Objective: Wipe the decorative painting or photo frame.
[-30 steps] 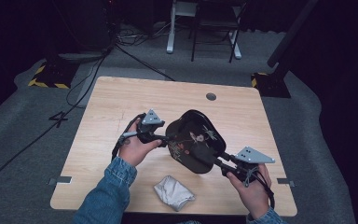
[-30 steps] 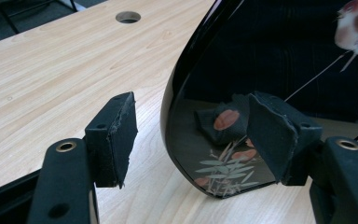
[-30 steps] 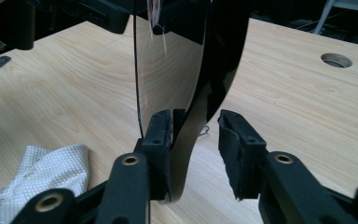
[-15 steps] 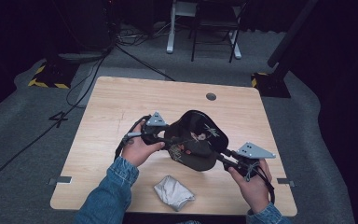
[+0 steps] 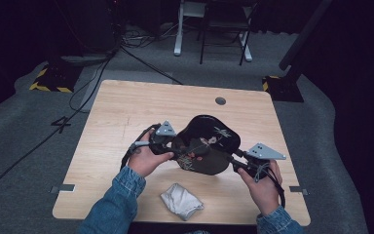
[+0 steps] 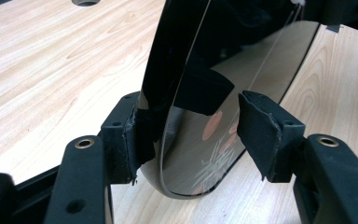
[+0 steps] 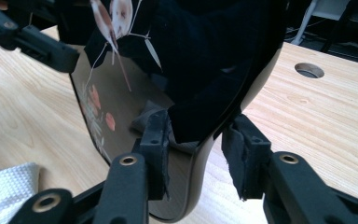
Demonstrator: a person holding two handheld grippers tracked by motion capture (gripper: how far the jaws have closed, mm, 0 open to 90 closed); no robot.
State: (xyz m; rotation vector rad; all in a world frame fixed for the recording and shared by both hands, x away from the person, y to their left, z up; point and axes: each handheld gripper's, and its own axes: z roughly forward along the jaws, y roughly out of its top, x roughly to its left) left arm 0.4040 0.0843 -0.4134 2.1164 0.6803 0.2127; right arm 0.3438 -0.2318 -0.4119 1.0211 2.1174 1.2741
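Two hand-held grippers straddle the rim of a black lacquered tray above a wooden table.

The left gripper (image 5: 171,142) straddles the tray (image 5: 209,144) at its left edge: one pad (image 6: 137,135) lies against the rim while the other stands off from the glossy face, and these jaws have just been closing. The right gripper (image 5: 237,162) straddles the opposite edge, one pad (image 7: 158,140) against the inner face and the other just clear, its jaws having just been opening with the rim between them. The tray is tilted up over the middle of the table (image 5: 126,112), with a crumpled white cloth (image 5: 181,201) lying nearer the person than the tray. The tray looks stiff, light and very slick, its painted flower finish likely easy to scratch; the raised rim at opposite sides seems the safest place to take hold.
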